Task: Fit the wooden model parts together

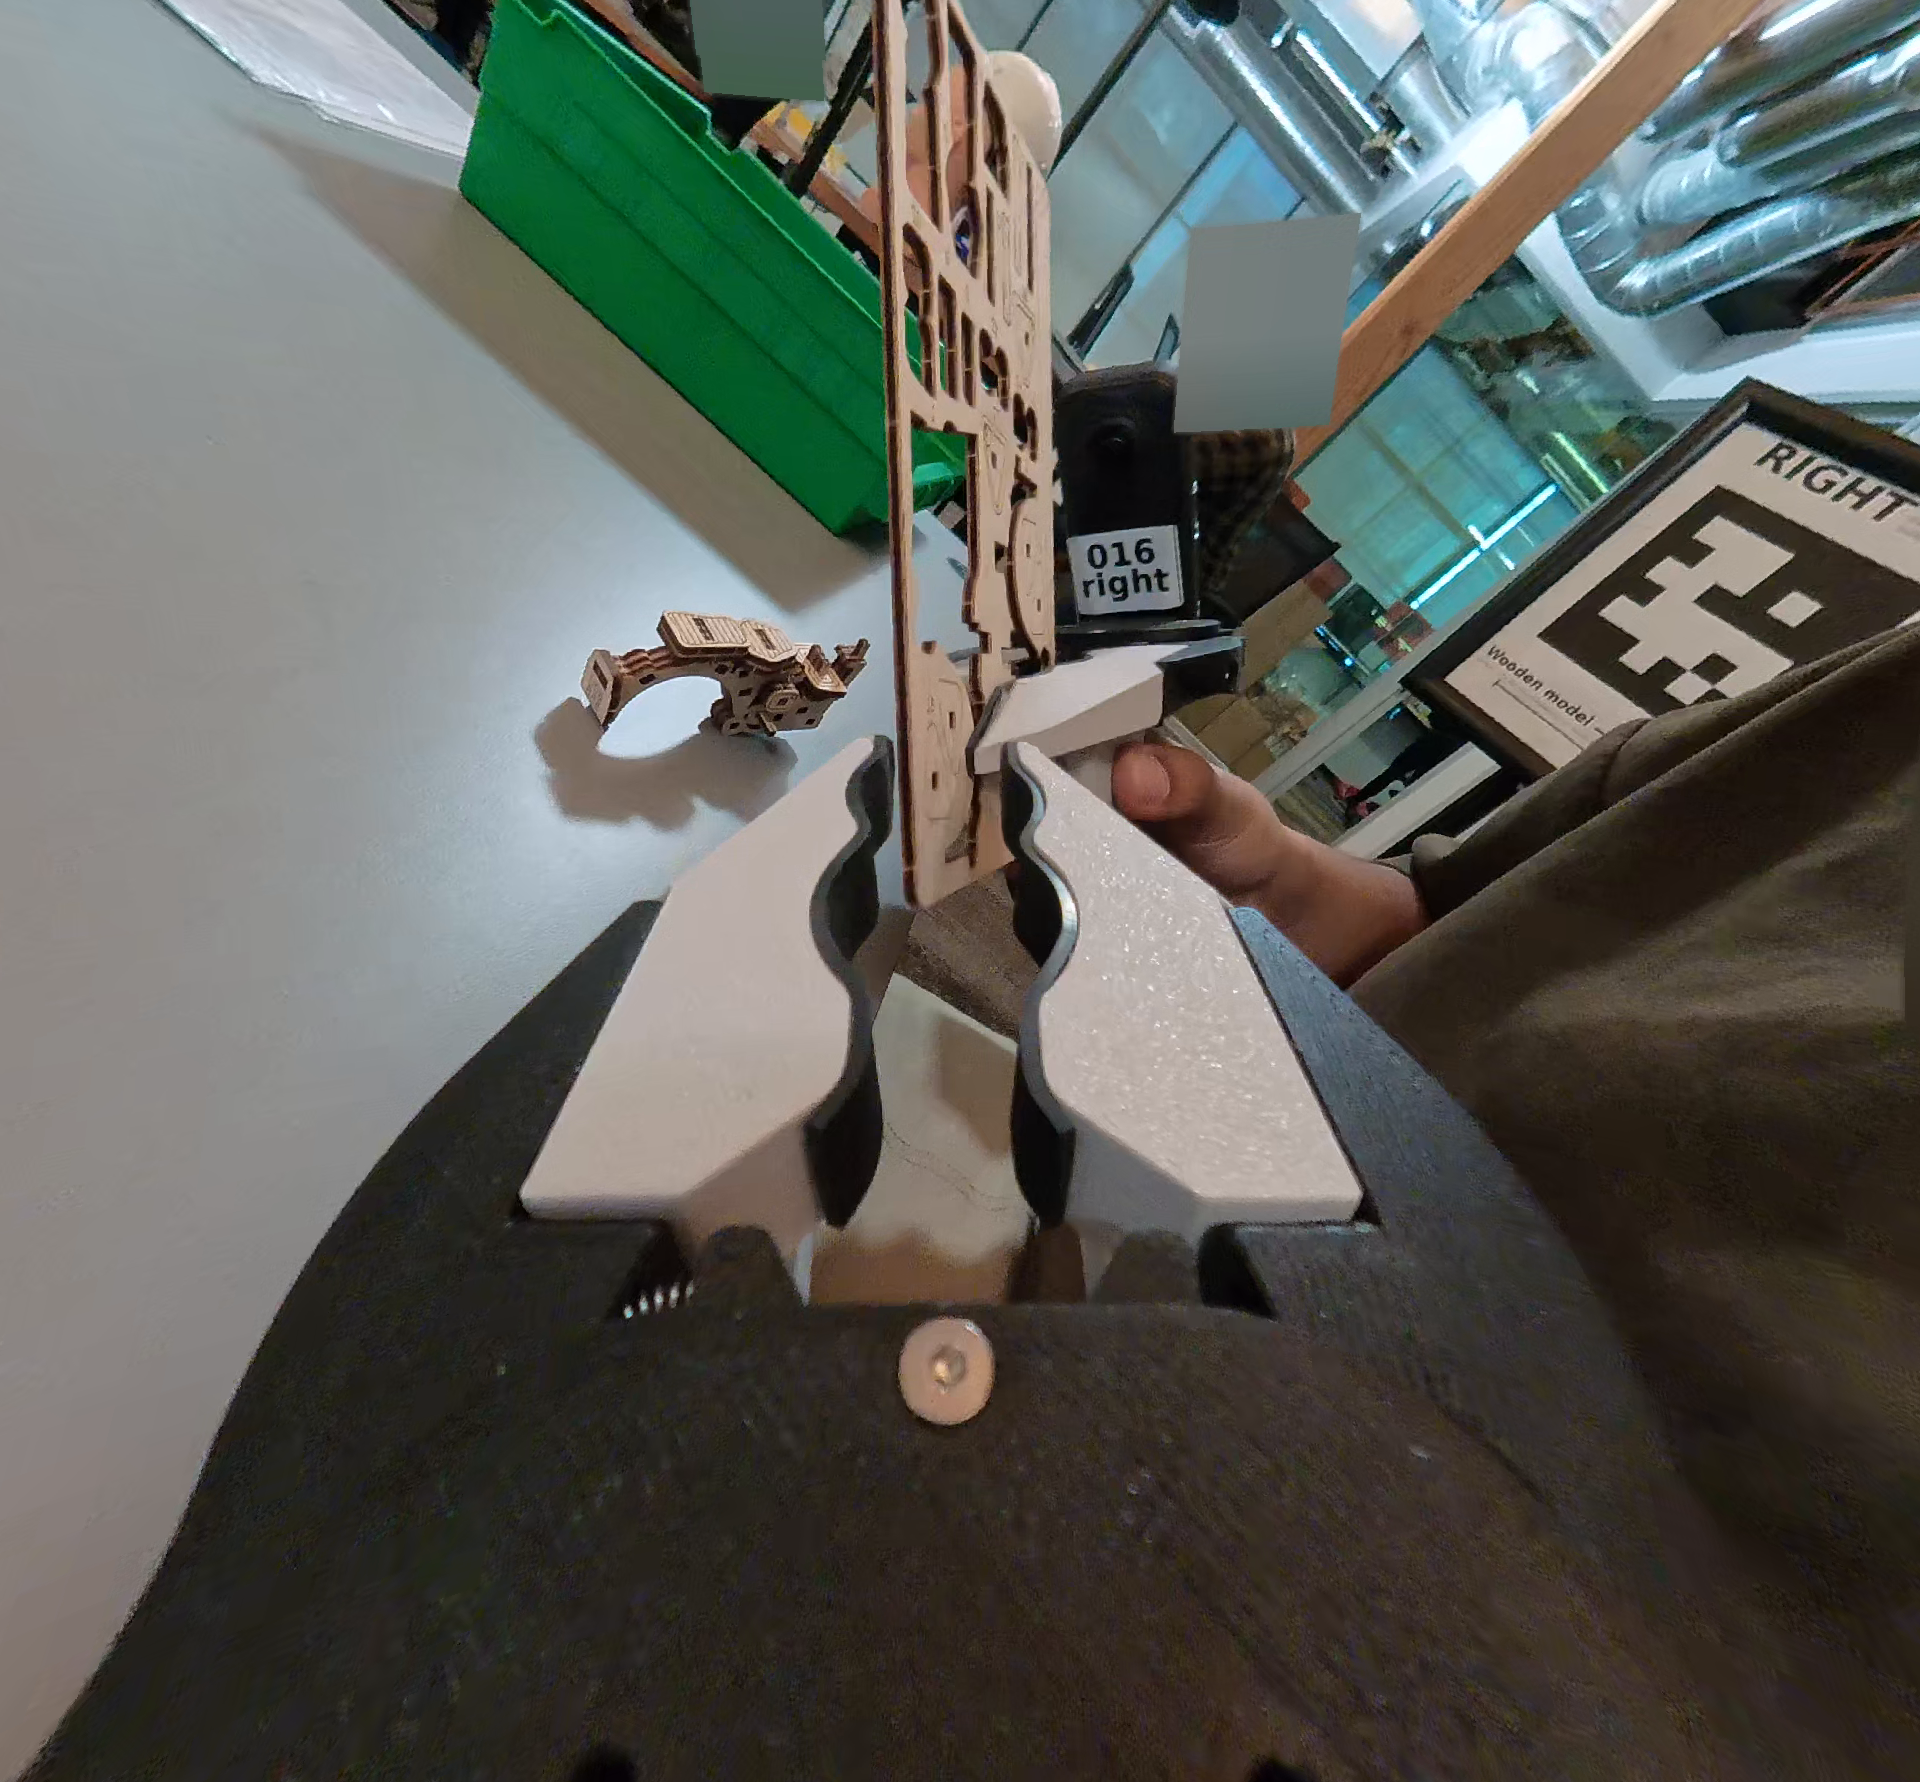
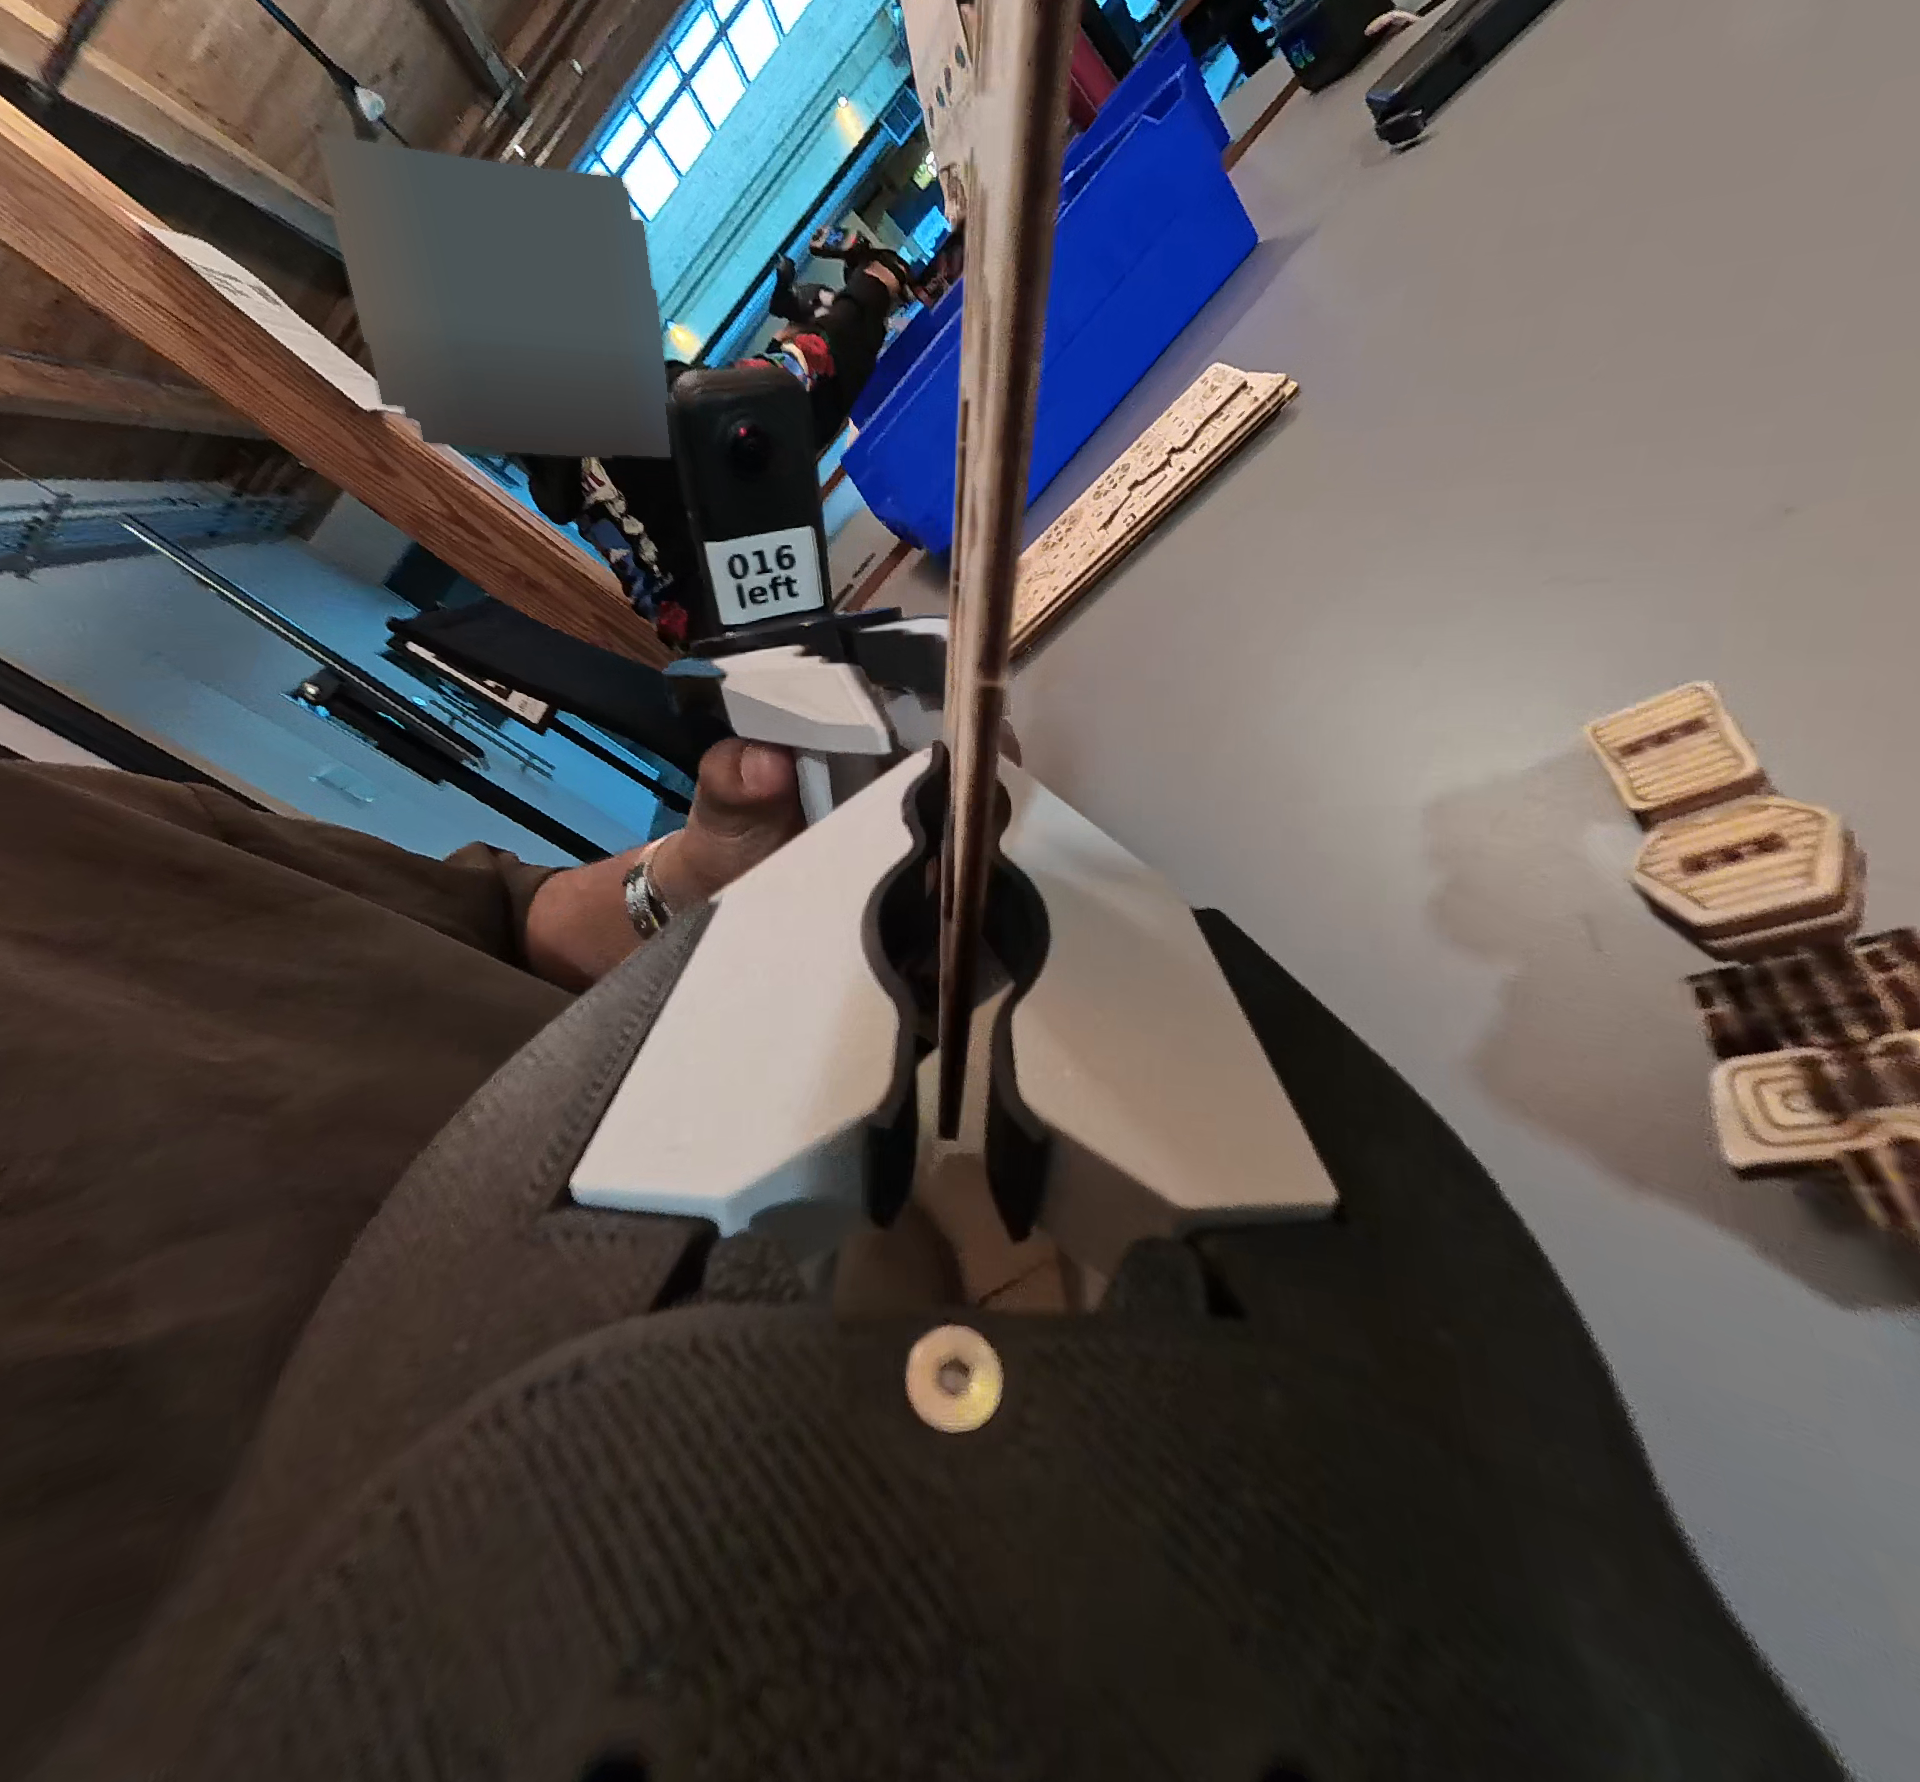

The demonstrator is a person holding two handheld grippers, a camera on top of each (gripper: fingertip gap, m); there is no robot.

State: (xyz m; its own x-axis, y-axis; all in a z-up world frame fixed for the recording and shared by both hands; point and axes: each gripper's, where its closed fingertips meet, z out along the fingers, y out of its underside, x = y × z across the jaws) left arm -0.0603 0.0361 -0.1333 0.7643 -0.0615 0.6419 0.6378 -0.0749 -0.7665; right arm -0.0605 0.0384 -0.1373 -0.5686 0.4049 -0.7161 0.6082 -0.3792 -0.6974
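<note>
A thin laser-cut wooden parts sheet (image 1: 902, 485) stands upright above the grey table (image 1: 260, 485). My right gripper (image 2: 966, 776) is shut on the sheet (image 2: 997, 278), which shows edge-on between its white fingers. In the left wrist view the right gripper (image 1: 1039, 704) holds the sheet's lower part from the far side. My left gripper (image 1: 948, 761) is open, and the sheet's lower corner sits in the gap between its fingers. It also shows in the right wrist view (image 2: 894, 693), close against the sheet. A partly built wooden model (image 1: 717, 683) (image 2: 1766, 901) lies on the table.
A green bin (image 1: 665, 278) stands at the back of the table. A blue bin (image 2: 1091, 298) and a stack of flat wooden sheets (image 2: 1153, 485) lie beyond the grippers. A framed marker sign (image 1: 1714, 589) stands to the right. A person's hands (image 1: 1226, 828) (image 2: 738, 818) and brown sleeves are close by. The grippers are tip to tip, or close to it.
</note>
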